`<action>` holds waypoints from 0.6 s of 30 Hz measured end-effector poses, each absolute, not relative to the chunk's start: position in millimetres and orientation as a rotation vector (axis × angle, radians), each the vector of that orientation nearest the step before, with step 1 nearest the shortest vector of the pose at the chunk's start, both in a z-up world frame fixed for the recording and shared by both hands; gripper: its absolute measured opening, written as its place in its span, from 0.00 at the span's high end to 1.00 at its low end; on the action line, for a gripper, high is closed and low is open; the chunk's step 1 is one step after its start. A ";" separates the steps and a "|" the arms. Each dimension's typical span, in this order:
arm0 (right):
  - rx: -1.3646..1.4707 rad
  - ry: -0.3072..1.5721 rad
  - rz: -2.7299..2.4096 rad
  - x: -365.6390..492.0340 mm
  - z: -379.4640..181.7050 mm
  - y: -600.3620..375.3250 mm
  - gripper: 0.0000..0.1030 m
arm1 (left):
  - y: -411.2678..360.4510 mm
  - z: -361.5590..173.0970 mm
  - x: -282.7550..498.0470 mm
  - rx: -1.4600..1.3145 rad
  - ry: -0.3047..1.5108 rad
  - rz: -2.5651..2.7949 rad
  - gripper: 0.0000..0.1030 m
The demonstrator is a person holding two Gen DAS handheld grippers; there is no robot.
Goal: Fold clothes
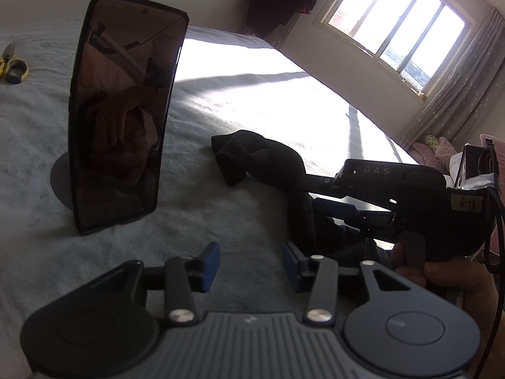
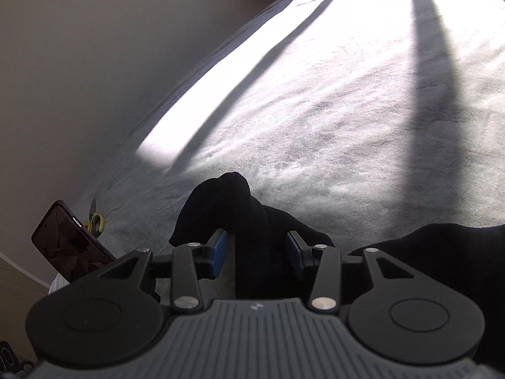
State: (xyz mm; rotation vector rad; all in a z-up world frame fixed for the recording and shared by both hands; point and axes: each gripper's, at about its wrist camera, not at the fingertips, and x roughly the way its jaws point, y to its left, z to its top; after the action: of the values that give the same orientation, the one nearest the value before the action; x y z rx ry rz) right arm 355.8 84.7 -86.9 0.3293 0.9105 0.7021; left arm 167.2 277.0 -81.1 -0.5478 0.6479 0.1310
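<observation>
While both sets of blue-padded jaws stand spread apart, the left gripper (image 1: 251,267) hangs released over bare pale grey fleecy bed cover (image 1: 195,221), gripping nothing. The right gripper (image 2: 257,254) also has its jaws parted, with a fold of the crumpled black garment (image 2: 252,221) lying between its pads; the pads do not press on the cloth. In the left wrist view this same black garment (image 1: 252,158) lies bunched on the cover just ahead and to the right, with the right gripper's dark body (image 1: 394,195) reaching into it and a hand (image 1: 442,274) around its handle. To the left, a dark smartphone (image 1: 126,110) stands upright on a round grey base (image 1: 61,177). Farther left lie yellow-handled scissors (image 1: 12,66). Beyond, sunlight floods the cover, crossed by bar shadows, below a barred window (image 1: 397,28) with pale curtains (image 1: 457,88).
</observation>
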 end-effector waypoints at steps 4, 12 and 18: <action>0.330 0.898 0.780 350.0 -85.1 95.6 0.89 | 280.6 -84.6 168.0 -0.555 0.674 0.147 0.56; 0.117 0.944 1.010 324.5 -70.1 121.7 0.90 | 287.7 -91.6 169.5 -0.568 0.726 0.184 0.58; -0.078 1.070 1.090 309.0 -78.6 141.9 0.85 | 286.3 -90.8 165.6 -0.564 0.731 0.176 0.59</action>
State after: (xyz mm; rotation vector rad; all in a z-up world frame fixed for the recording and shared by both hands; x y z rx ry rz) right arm 309.0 141.9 -78.6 -0.0781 1.0696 1.0900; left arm 165.6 286.3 -90.8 -0.5635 0.7307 0.1759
